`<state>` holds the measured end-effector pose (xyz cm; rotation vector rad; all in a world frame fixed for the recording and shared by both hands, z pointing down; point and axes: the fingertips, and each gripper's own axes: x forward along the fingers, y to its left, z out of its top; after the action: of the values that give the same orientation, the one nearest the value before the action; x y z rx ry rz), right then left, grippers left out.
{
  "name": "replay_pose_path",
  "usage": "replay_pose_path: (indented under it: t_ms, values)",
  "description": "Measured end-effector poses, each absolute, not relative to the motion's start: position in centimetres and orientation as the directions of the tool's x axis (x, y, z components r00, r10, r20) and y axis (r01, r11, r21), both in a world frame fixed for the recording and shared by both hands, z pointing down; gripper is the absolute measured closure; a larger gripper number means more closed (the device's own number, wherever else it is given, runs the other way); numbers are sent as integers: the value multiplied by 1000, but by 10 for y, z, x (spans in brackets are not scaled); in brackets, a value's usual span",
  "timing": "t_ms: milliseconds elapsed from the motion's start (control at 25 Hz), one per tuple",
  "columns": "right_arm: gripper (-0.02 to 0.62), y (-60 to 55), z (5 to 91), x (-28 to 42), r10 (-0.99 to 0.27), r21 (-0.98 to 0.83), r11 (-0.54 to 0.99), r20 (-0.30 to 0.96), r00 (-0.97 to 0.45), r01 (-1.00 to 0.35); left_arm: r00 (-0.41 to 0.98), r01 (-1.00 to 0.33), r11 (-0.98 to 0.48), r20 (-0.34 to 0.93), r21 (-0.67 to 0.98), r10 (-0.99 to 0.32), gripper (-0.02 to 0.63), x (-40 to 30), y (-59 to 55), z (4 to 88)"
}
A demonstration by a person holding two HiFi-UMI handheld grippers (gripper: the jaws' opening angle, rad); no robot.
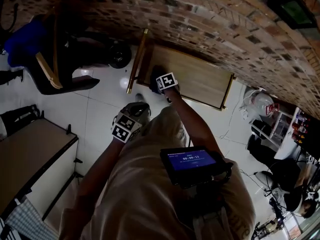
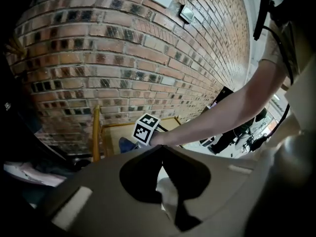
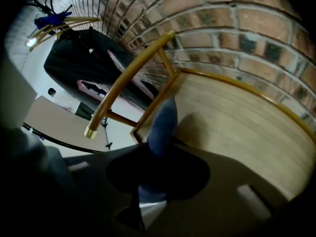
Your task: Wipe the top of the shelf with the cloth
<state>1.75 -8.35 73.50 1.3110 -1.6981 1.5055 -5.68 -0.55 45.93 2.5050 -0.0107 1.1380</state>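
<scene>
The shelf top (image 1: 200,81) is a pale wooden board with a gold rim, set against the brick wall. My right gripper (image 1: 159,84) is at its left end, shut on a blue cloth (image 1: 154,75). In the right gripper view the cloth (image 3: 163,122) sticks out forward from the jaws of the right gripper (image 3: 157,157), over the board (image 3: 237,127) near its left corner. My left gripper (image 1: 131,118) hangs over the floor in front of the shelf, shut with nothing in it. The left gripper view shows the left gripper (image 2: 162,149), the cloth (image 2: 126,144) and the shelf (image 2: 116,135) ahead.
A gold rail (image 3: 126,80) rises at the shelf's left end. Left of it stands a dark chair (image 1: 60,69) on white floor tiles (image 1: 100,104). A low cabinet (image 1: 35,154) is at the near left. Clutter and bags (image 1: 260,104) lie right of the shelf.
</scene>
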Motion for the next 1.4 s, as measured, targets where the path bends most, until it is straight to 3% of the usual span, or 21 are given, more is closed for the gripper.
replay_pose_path:
  t_ms: [280,720,1200,1400]
  values:
    - [508,-146,766,-41,-323,-488,-88,839,-438,-869,635,-197,-924,761,327,134,601,-119,-52,476]
    - [509,-141,795,-45,-290,-419,-143,884,-366,-897,591,-126,-943,787,308,177,601,-156,-79,485]
    - [509,-3,814,65,-216,-318,-275,940,-264,-907,593,-38,-943,767,332,246,601,-72,-22,475]
    - [509,70,809,140,-187,-215,-348,970,-157,-913,579,17,-942,765,335,283,601,-31,12,470]
